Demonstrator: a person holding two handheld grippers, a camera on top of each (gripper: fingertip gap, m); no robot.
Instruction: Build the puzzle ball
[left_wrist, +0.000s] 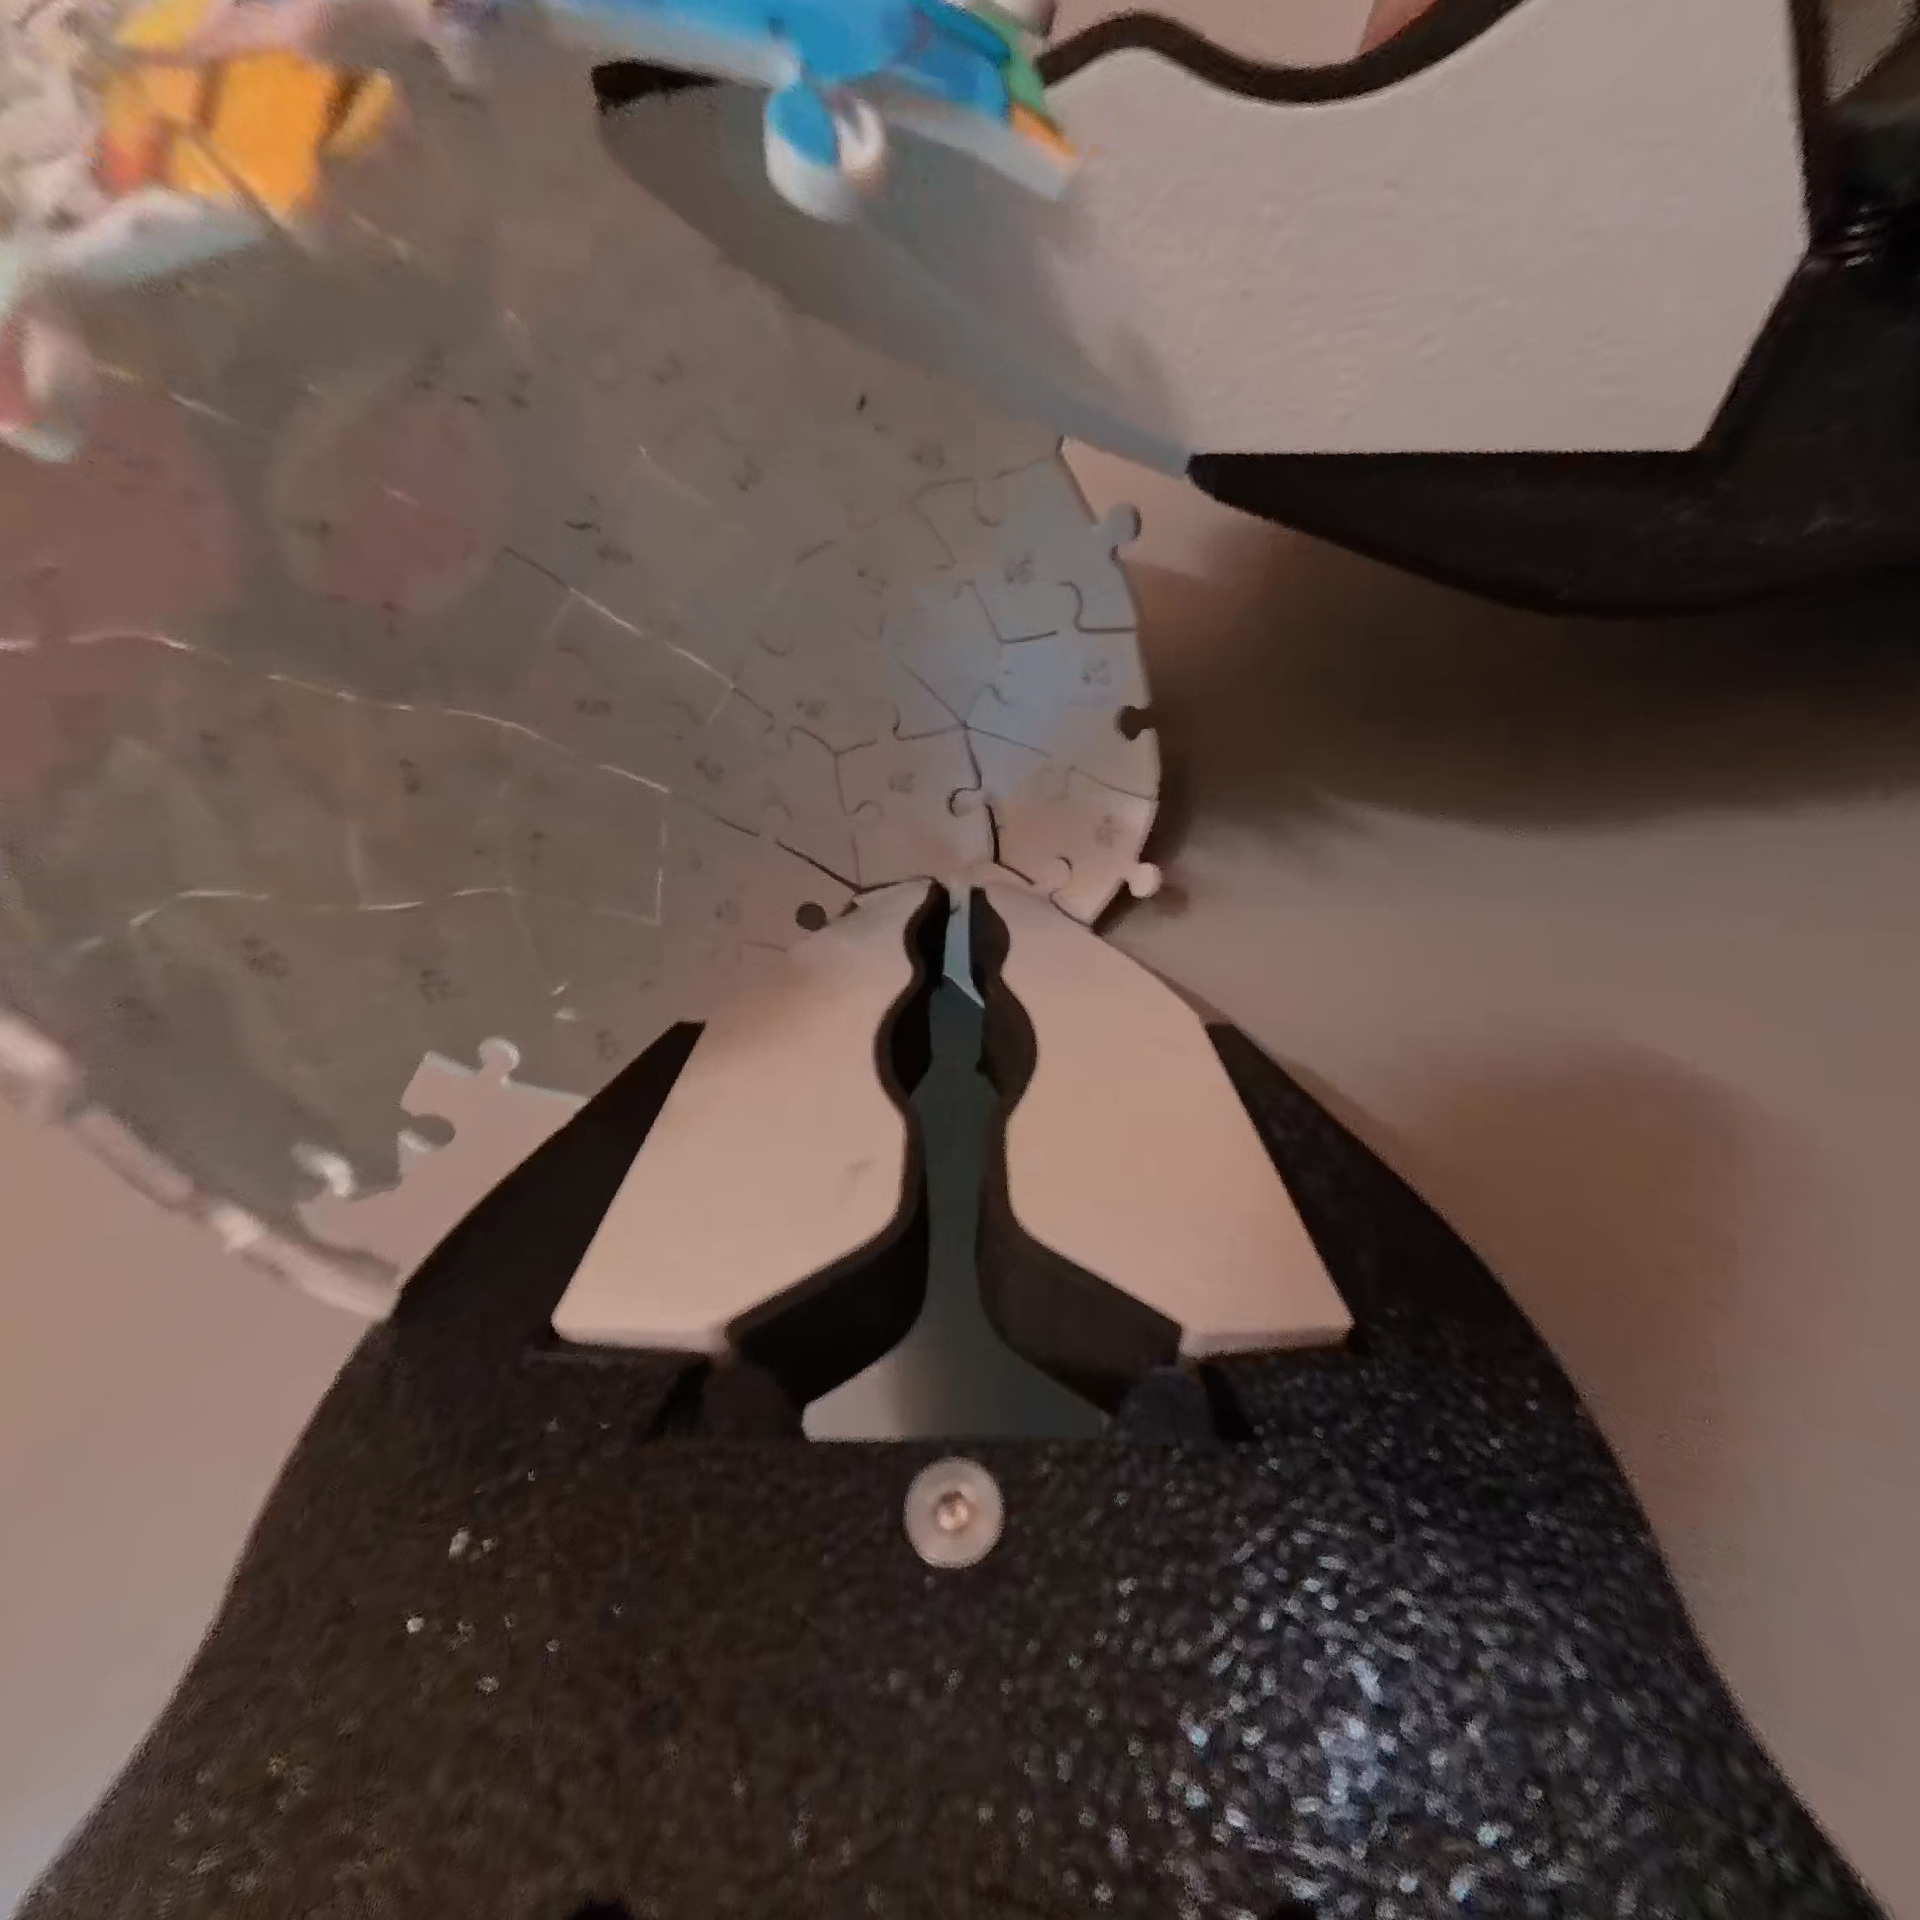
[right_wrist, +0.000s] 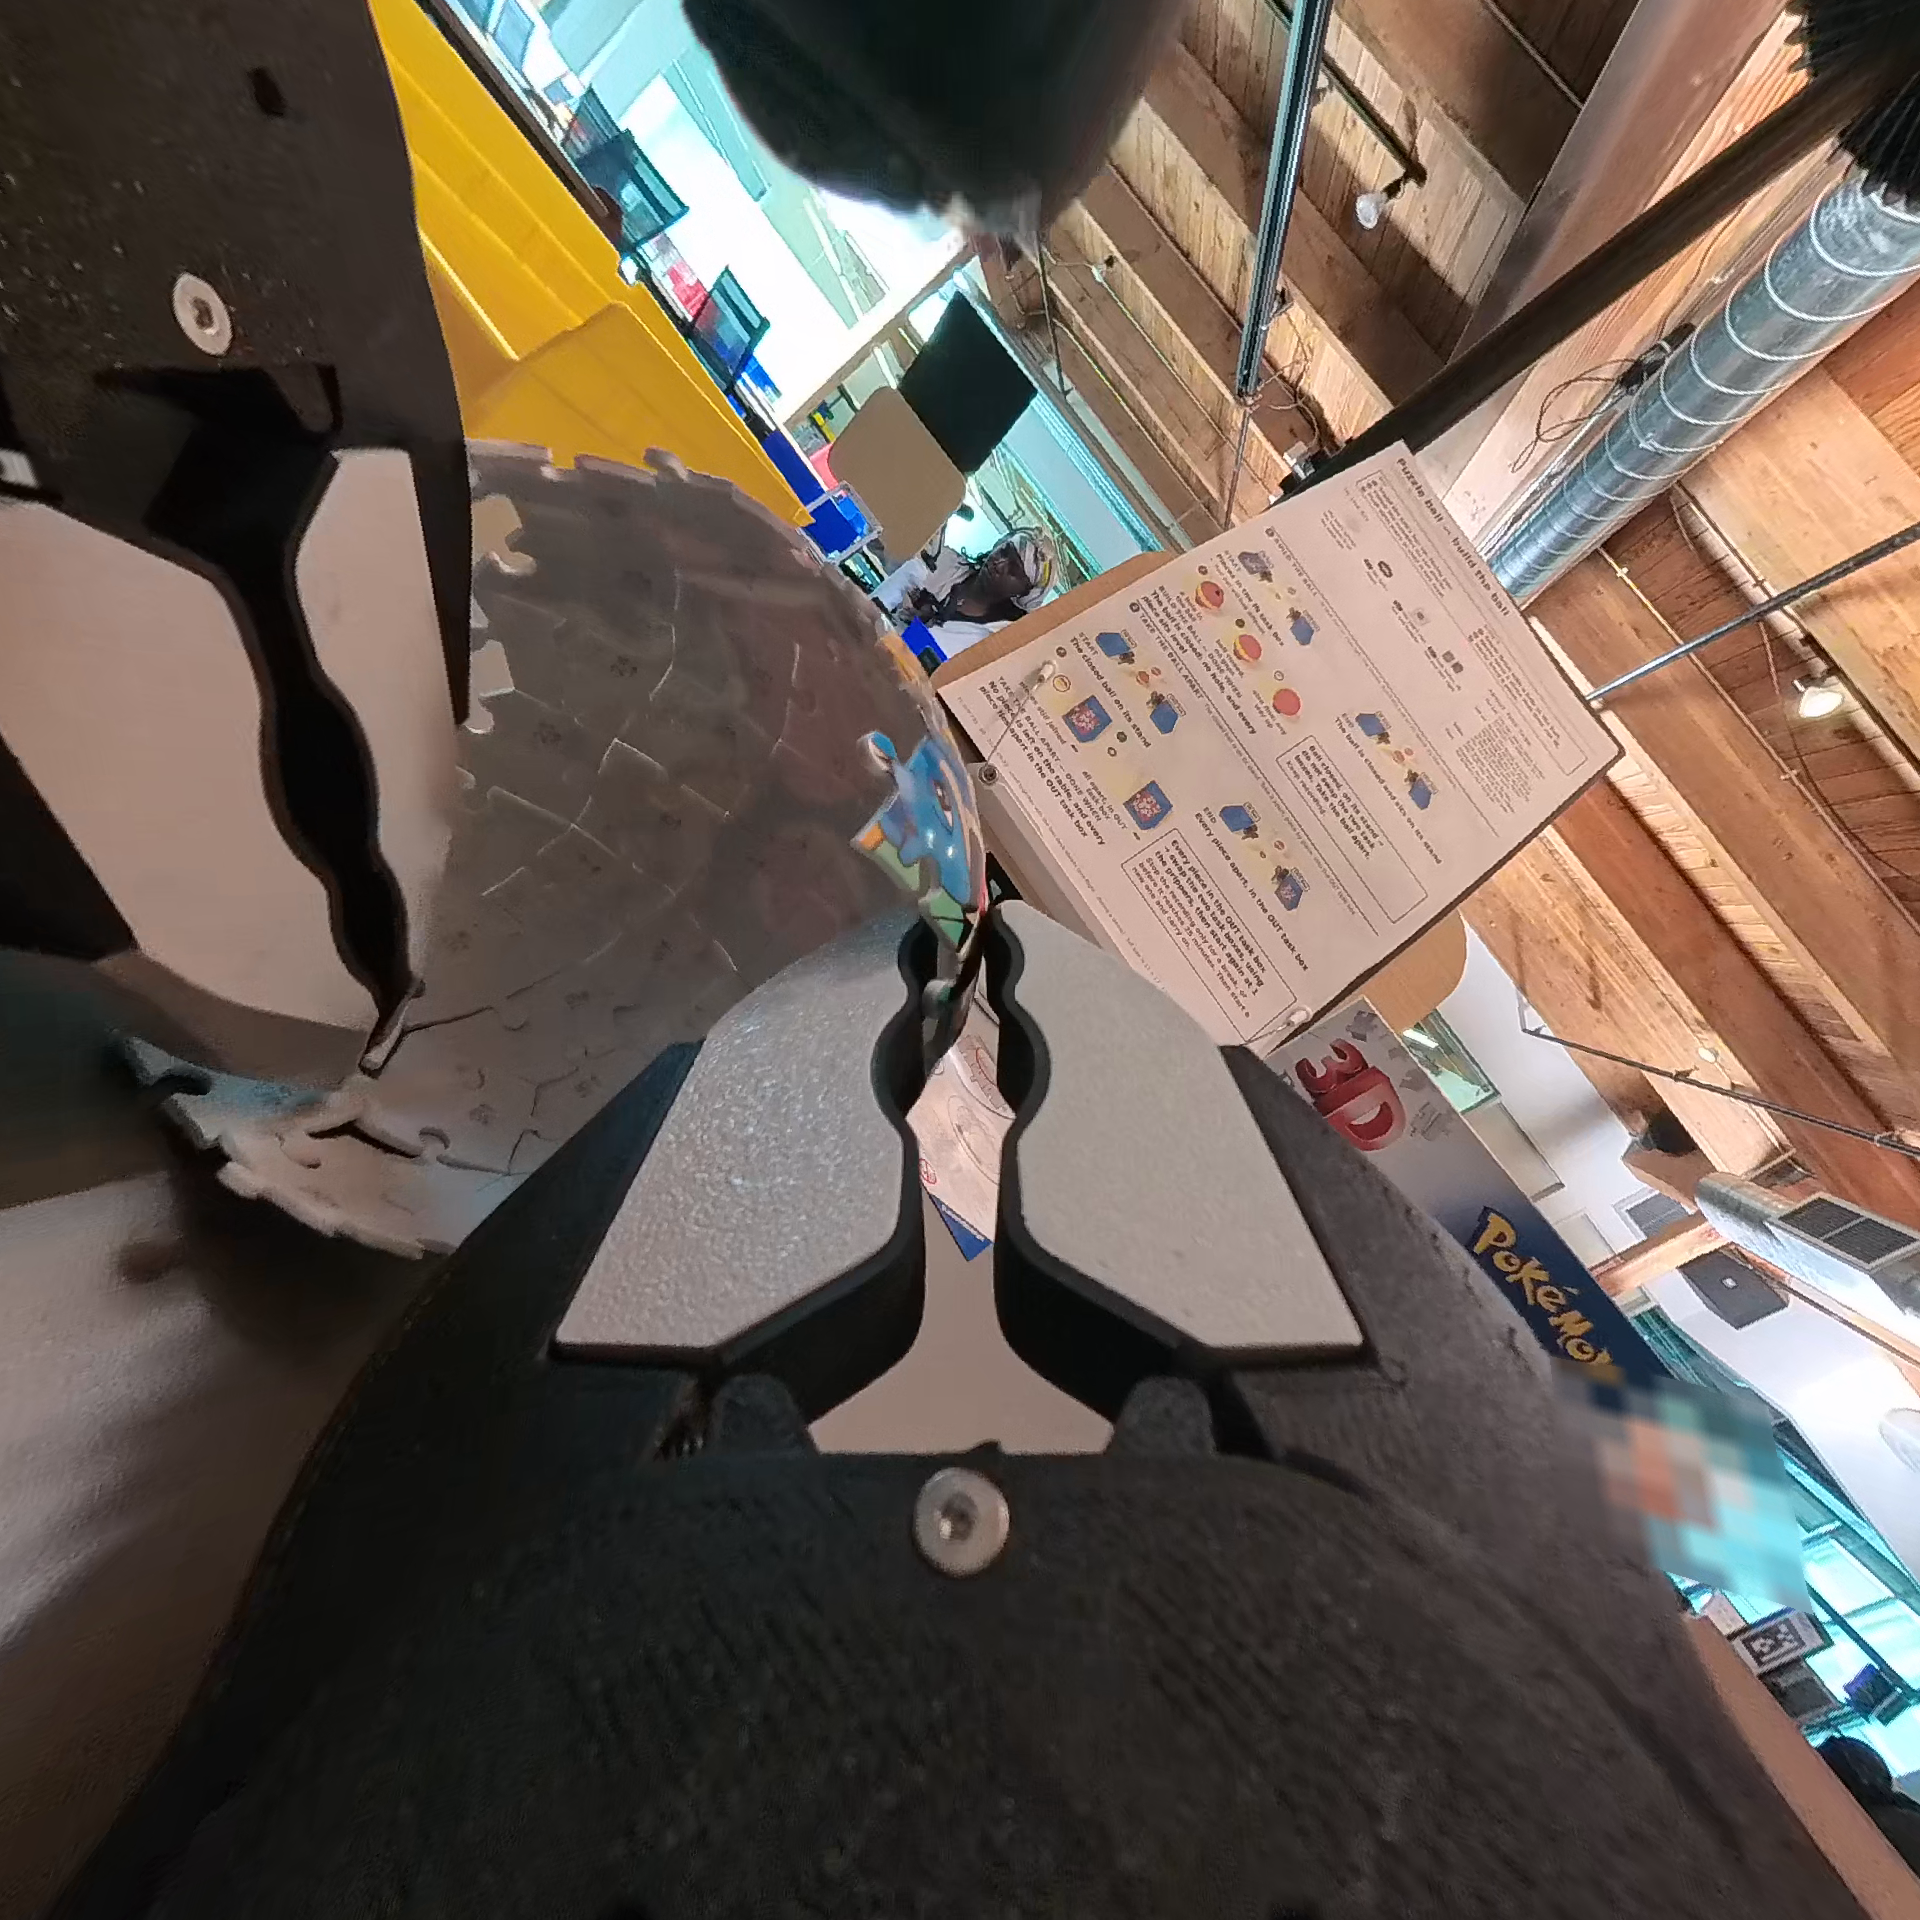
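The half-built puzzle ball (left_wrist: 623, 675) is a curved shell of joined pieces and shows me its grey inner side. My left gripper (left_wrist: 961, 904) is shut on the shell's lower rim, with a thin edge showing between the pads. The right wrist view shows the shell (right_wrist: 644, 748) and the left gripper (right_wrist: 382, 1023) pinching its rim. My right gripper (right_wrist: 961, 935) is shut on a curved puzzle section with a blue print (right_wrist: 925, 821), held edge-on at the shell's far rim. In the left wrist view this section (left_wrist: 914, 260) hangs over the shell, with the right gripper's finger (left_wrist: 1455, 520) at its tip.
A beige table top (left_wrist: 1455, 1039) lies under the shell. A printed instruction sheet (right_wrist: 1278, 727) hangs on a board ahead of the right gripper, with the puzzle box (right_wrist: 1382, 1112) below it. Yellow bins (right_wrist: 582, 353) stand behind. A black cable (left_wrist: 1247, 73) runs at the back. About 11 cm separates my left fingertips from my right.
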